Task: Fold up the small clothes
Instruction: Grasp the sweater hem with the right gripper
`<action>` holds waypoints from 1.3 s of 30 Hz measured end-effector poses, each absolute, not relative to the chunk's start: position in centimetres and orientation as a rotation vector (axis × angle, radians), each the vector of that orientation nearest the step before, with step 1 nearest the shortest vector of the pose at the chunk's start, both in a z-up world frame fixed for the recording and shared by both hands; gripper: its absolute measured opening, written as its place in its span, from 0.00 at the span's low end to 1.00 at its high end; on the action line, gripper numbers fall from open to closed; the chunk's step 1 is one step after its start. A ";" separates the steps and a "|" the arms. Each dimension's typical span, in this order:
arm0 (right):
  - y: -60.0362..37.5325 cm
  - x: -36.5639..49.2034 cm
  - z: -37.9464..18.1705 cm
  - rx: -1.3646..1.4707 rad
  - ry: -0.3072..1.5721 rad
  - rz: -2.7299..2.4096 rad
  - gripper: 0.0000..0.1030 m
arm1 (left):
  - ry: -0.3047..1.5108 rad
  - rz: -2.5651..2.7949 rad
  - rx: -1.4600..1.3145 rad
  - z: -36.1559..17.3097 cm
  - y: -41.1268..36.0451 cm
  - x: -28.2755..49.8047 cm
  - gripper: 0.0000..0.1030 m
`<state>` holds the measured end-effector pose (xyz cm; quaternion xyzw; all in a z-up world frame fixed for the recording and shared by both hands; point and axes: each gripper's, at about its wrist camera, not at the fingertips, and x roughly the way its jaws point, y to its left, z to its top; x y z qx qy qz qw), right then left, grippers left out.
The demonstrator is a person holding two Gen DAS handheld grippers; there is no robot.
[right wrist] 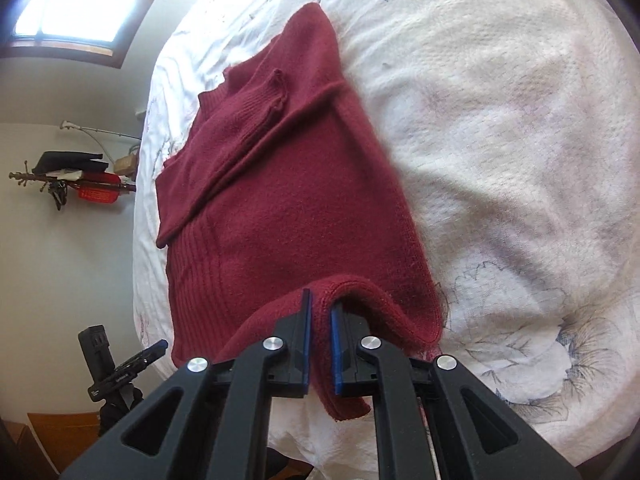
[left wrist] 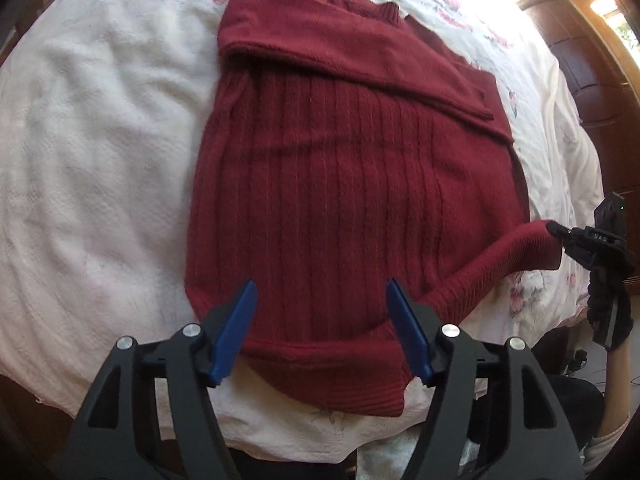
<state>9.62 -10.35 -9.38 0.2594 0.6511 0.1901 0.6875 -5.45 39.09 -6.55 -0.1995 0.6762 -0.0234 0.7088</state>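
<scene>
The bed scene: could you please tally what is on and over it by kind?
Red sweaters: 1, the red sweater
Floral bedspreads: 1, the bedspread
Grippers: 2, the left gripper with jaws apart over the hem, the right gripper clamped on the sleeve
Total: 4

white floral bedspread (left wrist: 80, 128) | dark wooden wardrobe (left wrist: 576, 56) | window (right wrist: 80, 4) | coat rack (right wrist: 72, 184)

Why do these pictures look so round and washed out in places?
Left wrist view: wide lens bends the bed into a dome; sunlight bleaches its far edge. Right wrist view: the window is blown out, and the jumper looks slightly blurred.
</scene>
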 end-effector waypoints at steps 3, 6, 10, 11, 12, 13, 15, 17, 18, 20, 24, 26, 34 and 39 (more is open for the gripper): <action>-10.2 9.4 -9.1 0.556 1.452 0.434 0.08 | 1.595 -0.006 -0.502 -8.4 38.6 -6.1 0.65; -10.0 9.3 -9.1 0.548 1.452 0.430 0.08 | 1.608 0.045 -0.561 -9.8 39.1 -6.4 0.65; -9.6 9.1 -8.7 0.528 1.444 0.438 0.10 | 1.676 0.112 -0.570 -10.6 39.1 -6.8 0.64; -9.6 9.1 -8.6 0.522 1.442 0.440 0.10 | 1.669 0.097 -0.578 -10.2 38.9 -6.9 0.62; -9.6 9.2 -8.6 0.520 1.442 0.441 0.10 | 1.642 0.067 -0.583 -9.4 38.9 -6.9 0.62; -9.6 9.2 -8.7 0.522 1.443 0.440 0.10 | 1.617 0.044 -0.588 -8.4 38.9 -6.9 0.62; -9.6 9.2 -8.8 0.523 1.444 0.438 0.10 | 1.572 0.025 -0.621 -6.7 39.1 -7.3 0.65; -9.7 9.2 -8.8 0.519 1.445 0.441 0.10 | 1.568 0.021 -0.643 -6.3 39.1 -7.8 0.68; -9.7 9.2 -8.8 0.519 1.444 0.442 0.10 | 1.586 0.027 -0.645 -6.7 39.1 -7.9 0.68; -9.7 9.2 -8.7 0.520 1.444 0.444 0.10 | 1.650 0.041 -0.637 -8.0 38.8 -8.3 0.68; -9.8 9.2 -8.6 0.523 1.439 0.447 0.10 | 1.714 0.095 -0.626 -9.7 38.4 -8.3 0.68; -9.9 9.2 -8.7 0.525 1.439 0.446 0.10 | 1.730 0.120 -0.638 -10.4 38.4 -8.3 0.69; -9.8 9.1 -8.6 0.506 1.438 0.440 0.10 | 1.666 0.197 -0.719 -11.0 40.8 -7.6 0.72; -9.6 9.0 -8.9 0.497 1.445 0.428 0.10 | 1.692 0.215 -0.726 -11.9 41.7 -8.1 0.60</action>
